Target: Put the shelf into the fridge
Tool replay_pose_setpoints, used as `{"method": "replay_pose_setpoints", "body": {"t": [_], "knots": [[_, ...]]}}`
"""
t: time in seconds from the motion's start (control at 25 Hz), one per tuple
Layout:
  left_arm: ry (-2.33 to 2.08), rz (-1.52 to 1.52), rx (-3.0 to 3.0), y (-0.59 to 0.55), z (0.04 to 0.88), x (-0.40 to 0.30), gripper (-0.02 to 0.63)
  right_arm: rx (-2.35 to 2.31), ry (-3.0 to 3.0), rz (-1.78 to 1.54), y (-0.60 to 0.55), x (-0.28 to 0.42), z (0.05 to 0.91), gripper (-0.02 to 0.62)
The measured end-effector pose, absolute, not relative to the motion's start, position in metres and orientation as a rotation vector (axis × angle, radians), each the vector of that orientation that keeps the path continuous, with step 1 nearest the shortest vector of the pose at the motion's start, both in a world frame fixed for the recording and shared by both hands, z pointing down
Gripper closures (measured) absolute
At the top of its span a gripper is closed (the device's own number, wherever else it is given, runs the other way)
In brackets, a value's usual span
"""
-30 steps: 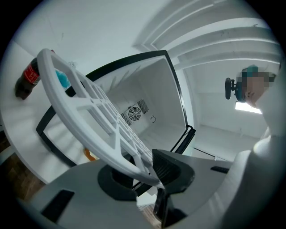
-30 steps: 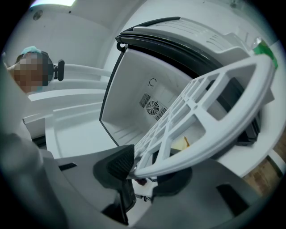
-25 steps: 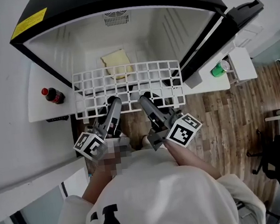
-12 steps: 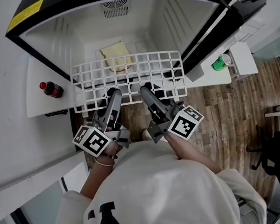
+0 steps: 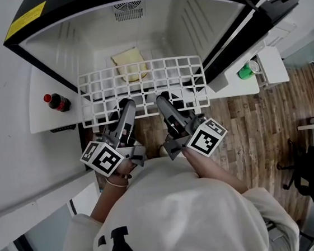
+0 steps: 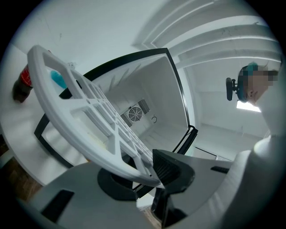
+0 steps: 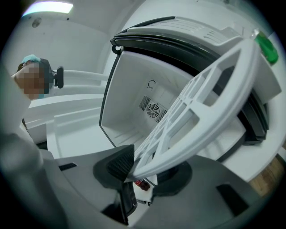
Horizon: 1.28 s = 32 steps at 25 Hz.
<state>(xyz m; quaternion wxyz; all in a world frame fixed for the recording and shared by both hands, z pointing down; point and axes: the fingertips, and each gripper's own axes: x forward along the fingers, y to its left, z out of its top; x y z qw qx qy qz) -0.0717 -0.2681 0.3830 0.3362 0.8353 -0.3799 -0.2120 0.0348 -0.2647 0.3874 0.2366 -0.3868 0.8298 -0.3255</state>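
A white grid shelf (image 5: pixel 141 85) hangs level in front of the open fridge (image 5: pixel 185 29), its far edge at the fridge mouth. My left gripper (image 5: pixel 126 109) is shut on the shelf's near rim, left of the middle. My right gripper (image 5: pixel 164 103) is shut on the same rim, just to the right. In the left gripper view the shelf (image 6: pixel 80 114) runs up and to the left from the left gripper (image 6: pixel 149 172). In the right gripper view the shelf (image 7: pixel 210 107) runs up and to the right from the right gripper (image 7: pixel 136 169). Both views look into the white fridge interior with its round fan vent (image 6: pixel 135 114).
A flat yellowish item (image 5: pixel 129 63) lies on the fridge floor under the shelf. A cola bottle (image 5: pixel 57 102) stands on the white ledge at the left. The open black door (image 5: pixel 248 33) at the right carries a green bottle (image 5: pixel 245 71). Wooden floor lies to the right.
Grippers and shelf keep their place in front of the fridge. Only the head camera's view has shifted slightly.
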Motion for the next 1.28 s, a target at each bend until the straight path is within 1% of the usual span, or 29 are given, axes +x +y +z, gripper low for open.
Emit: {"method": "replay_pose_setpoints", "body": {"t": [0.72, 1.28], "knots": [[-0.983, -0.488, 2.172, -0.271, 0.373, -0.069, 0.495, -1.049, 2.177, -0.907, -0.268, 0.038, 0.375, 0.454], [-0.957, -0.437, 2.192, -0.292, 0.370, -0.065, 0.483, -1.036, 2.130, -0.902, -0.291, 0.041, 0.373, 0.451]]}}
